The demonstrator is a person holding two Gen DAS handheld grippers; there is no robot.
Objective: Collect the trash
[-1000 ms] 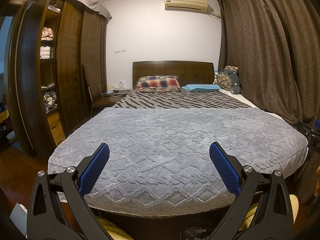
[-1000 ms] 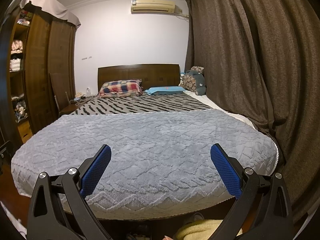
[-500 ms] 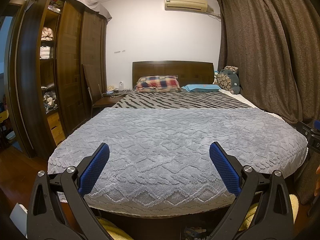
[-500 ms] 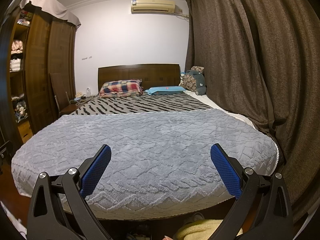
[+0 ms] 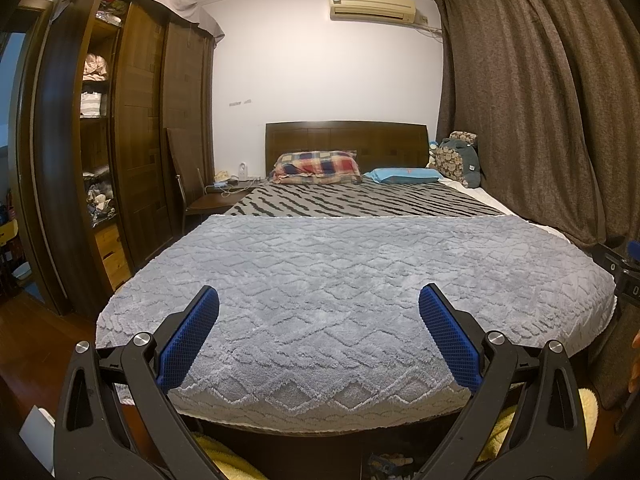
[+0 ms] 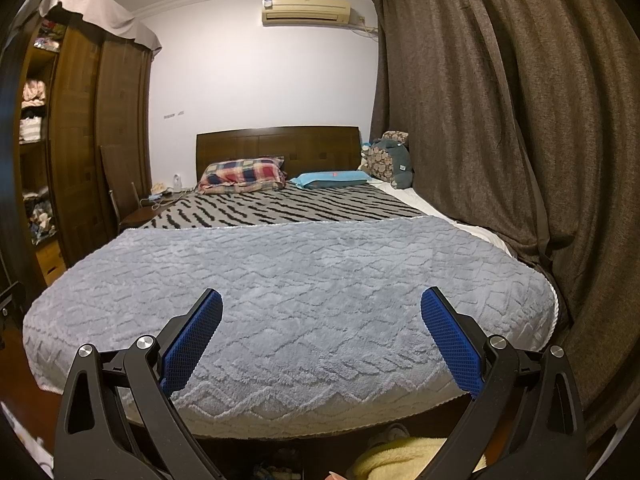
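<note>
My left gripper (image 5: 319,300) is open and empty, held at the foot of a bed with a grey textured blanket (image 5: 340,280). My right gripper (image 6: 321,302) is also open and empty over the same blanket (image 6: 300,280). Both have blue padded fingers spread wide. No trash shows on the blanket. Part of the right gripper shows at the right edge of the left wrist view (image 5: 624,276).
A zebra-striped cover (image 5: 360,200), a plaid pillow (image 5: 318,166) and a blue pillow (image 5: 400,176) lie toward the headboard. A dark wardrobe (image 5: 132,140) and chair (image 5: 200,200) stand left. Brown curtains (image 6: 520,140) hang right. A yellow towel (image 6: 408,460) and small items lie on the floor under the bed.
</note>
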